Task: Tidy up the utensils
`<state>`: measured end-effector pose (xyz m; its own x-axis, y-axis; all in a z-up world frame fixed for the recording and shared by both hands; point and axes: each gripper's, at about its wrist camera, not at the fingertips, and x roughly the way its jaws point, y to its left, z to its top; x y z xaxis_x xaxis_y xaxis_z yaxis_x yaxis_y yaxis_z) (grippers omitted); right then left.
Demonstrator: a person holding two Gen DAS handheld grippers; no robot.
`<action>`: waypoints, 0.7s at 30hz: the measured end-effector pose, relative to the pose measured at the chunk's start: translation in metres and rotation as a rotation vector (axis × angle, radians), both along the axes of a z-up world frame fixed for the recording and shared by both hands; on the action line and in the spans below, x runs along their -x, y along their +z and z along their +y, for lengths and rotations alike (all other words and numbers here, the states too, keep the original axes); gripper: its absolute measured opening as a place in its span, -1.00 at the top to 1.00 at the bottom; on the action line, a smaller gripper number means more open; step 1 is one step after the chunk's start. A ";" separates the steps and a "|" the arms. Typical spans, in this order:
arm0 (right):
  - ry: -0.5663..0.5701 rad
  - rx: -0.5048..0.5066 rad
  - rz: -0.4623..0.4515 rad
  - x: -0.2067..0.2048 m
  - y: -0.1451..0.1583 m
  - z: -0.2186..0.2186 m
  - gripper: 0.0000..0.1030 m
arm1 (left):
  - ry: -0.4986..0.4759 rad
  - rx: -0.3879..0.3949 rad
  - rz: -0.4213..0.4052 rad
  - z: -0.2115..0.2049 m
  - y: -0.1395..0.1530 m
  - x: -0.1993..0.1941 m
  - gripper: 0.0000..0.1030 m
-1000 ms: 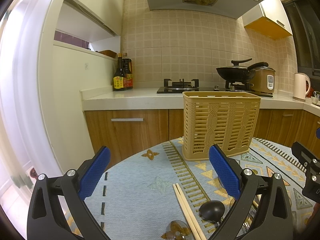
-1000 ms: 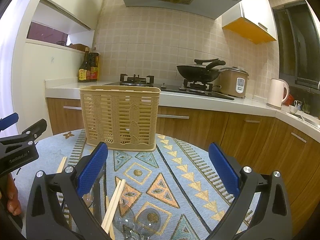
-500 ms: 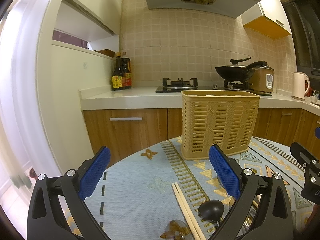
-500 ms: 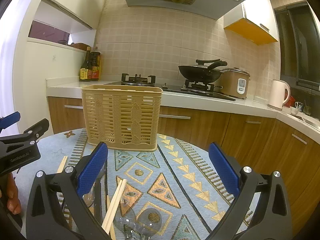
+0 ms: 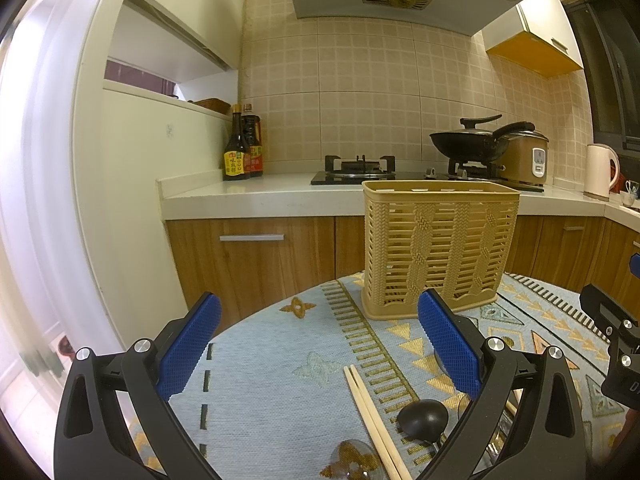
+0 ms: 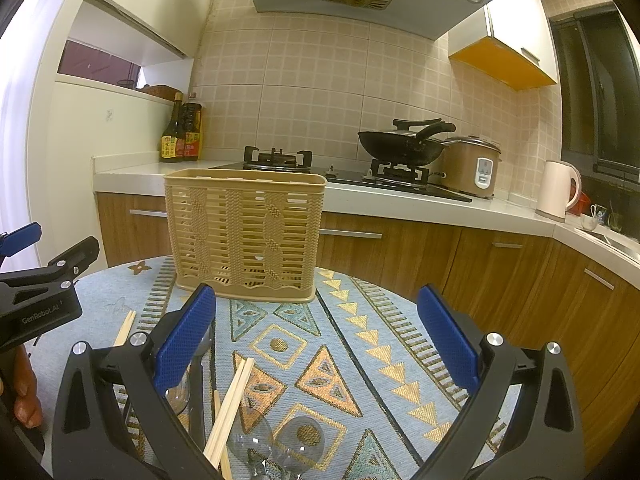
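Observation:
A tan slatted utensil basket [image 5: 438, 252] stands upright at the far side of the table; it also shows in the right wrist view [image 6: 244, 236]. My left gripper [image 5: 318, 342] is open and empty, above a pair of wooden chopsticks [image 5: 372, 420] and a black spoon [image 5: 424, 418]. My right gripper [image 6: 316, 340] is open and empty, above another pair of chopsticks [image 6: 230, 410] and clear spoons [image 6: 280, 444]. The left gripper's body [image 6: 40, 300] shows at the left edge of the right wrist view.
The round table has a patterned blue cloth [image 6: 360, 360]. Behind it runs a counter with a gas stove [image 5: 358, 168], a wok [image 5: 470, 144], a rice cooker [image 5: 526, 160], sauce bottles [image 5: 242, 148] and a kettle [image 5: 600, 170].
Both grippers have risen or tilted slightly; the basket sits a little lower in each view. Nothing was taken hold of.

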<state>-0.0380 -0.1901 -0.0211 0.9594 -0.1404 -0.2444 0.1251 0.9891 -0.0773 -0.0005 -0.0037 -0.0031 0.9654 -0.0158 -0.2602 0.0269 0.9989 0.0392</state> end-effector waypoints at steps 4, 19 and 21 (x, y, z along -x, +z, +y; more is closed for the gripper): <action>-0.001 0.000 0.000 0.000 0.000 0.000 -0.86 | 0.000 0.000 0.001 0.000 0.000 0.000 -0.86; -0.053 -0.056 0.205 -0.020 0.000 -0.016 -0.77 | -0.123 0.184 0.306 0.046 0.018 -0.038 -0.40; -0.038 -0.115 0.264 -0.024 0.002 -0.024 -0.69 | -0.146 0.180 0.355 0.047 0.020 -0.038 -0.40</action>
<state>-0.0142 -0.2141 -0.0188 0.8549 -0.1323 -0.5017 0.1531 0.9882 0.0004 0.0376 0.0435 0.0170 0.8005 -0.2208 -0.5572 0.1487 0.9738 -0.1722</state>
